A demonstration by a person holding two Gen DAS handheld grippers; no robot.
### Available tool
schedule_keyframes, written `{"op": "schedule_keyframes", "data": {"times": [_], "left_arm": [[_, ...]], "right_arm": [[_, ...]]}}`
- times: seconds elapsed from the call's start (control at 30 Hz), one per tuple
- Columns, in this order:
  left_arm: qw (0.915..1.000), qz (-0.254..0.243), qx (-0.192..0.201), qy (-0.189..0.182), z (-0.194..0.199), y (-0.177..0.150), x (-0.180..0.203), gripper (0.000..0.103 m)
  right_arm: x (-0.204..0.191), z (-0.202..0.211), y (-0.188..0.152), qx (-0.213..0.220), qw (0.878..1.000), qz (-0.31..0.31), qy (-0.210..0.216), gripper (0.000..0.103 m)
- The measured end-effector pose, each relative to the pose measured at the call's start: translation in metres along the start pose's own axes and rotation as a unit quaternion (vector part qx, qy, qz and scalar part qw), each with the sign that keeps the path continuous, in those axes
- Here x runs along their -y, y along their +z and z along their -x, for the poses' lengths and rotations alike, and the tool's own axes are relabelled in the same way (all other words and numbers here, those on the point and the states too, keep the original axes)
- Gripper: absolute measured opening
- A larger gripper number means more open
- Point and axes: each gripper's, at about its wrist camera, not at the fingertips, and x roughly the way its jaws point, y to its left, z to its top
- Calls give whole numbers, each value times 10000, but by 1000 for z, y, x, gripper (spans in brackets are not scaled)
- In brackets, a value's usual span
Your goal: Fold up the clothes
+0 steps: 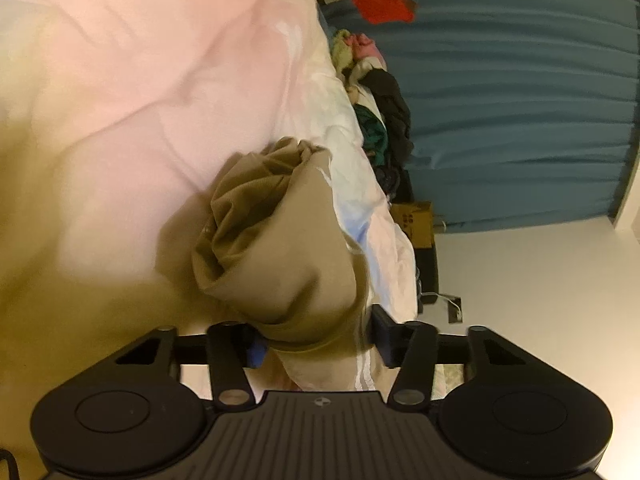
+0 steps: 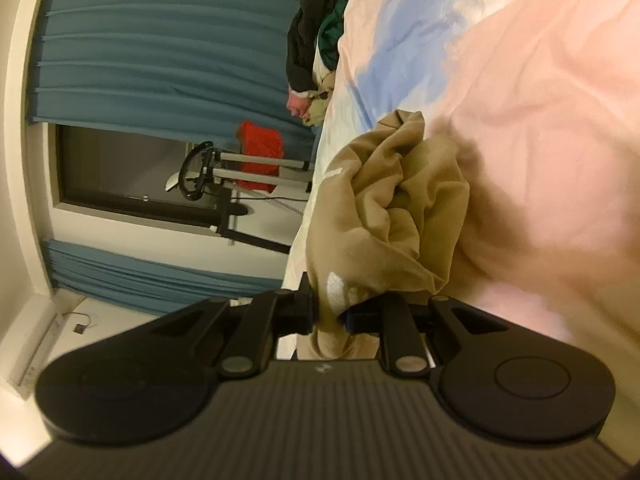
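A tan garment with white stripes point(image 1: 276, 248) hangs bunched in front of the pink and white bedding point(image 1: 132, 92). My left gripper point(image 1: 316, 340) is shut on a thick fold of it. In the right wrist view the same tan garment point(image 2: 380, 216) is bunched before the bedding point(image 2: 540, 100), and my right gripper point(image 2: 328, 312) is shut on a thinner edge of it near a white mark. Both views are rotated sideways. The rest of the garment below the jaws is hidden.
A pile of mixed clothes point(image 1: 380, 108) lies at the bed's edge, also in the right wrist view point(image 2: 316, 48). Blue curtains point(image 1: 520, 112) hang behind. A cardboard box point(image 1: 416, 224), a red cloth point(image 2: 260, 152) on a metal frame point(image 2: 224, 184) and a window stand near.
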Motion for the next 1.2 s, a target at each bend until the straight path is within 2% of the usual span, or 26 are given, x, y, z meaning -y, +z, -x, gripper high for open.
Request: {"op": "schedule_keyframes", "data": {"times": [0.07,0.2,0.3,0.4,0.5,0.63,0.77,0.87,0.93,1.0,1.1,1.17,1.2], "left_arm": [[9998,-55,-186,49,-2,2,6,39],[9973,-404,-516,335,-11,6,38,32],[9940,-578,-739,555,-28,9,75,29],[9905,-814,-882,674,-65,11,126,28],[9873,-989,-928,824,-113,6,174,28],[9840,-1201,-948,917,-189,-4,237,28],[9827,-1494,-955,542,-280,-15,299,27],[9806,-1762,-825,242,-337,-28,328,27],[9761,-2028,-774,102,-367,-37,326,27],[9659,-2459,-779,233,-395,-48,313,27],[9461,-2958,-1068,773,-413,-67,260,27],[9374,-3003,-1332,1155,-413,-76,223,27],[9348,-3045,-1384,1194,-411,-80,212,27]], "right_arm": [[2,14,-1,107,9999,14,-119,17],[7,29,7,221,9987,-357,-274,17],[2,34,26,305,9967,-658,-360,17],[-12,36,55,536,9941,-765,-554,17],[-27,29,101,754,9918,-771,-690,17],[-51,9,185,1148,9892,-394,-823,17],[-77,0,266,1845,9790,228,-835,17],[-74,-6,303,2313,9674,785,-673,17],[-45,-11,307,2306,9656,889,-806,17],[-11,-18,307,2214,9655,923,-1012,17],[43,-30,303,2011,9659,899,-1359,17],[76,-35,286,1810,9682,677,-1588,17],[90,-36,276,1767,9687,606,-1636,17]]}}
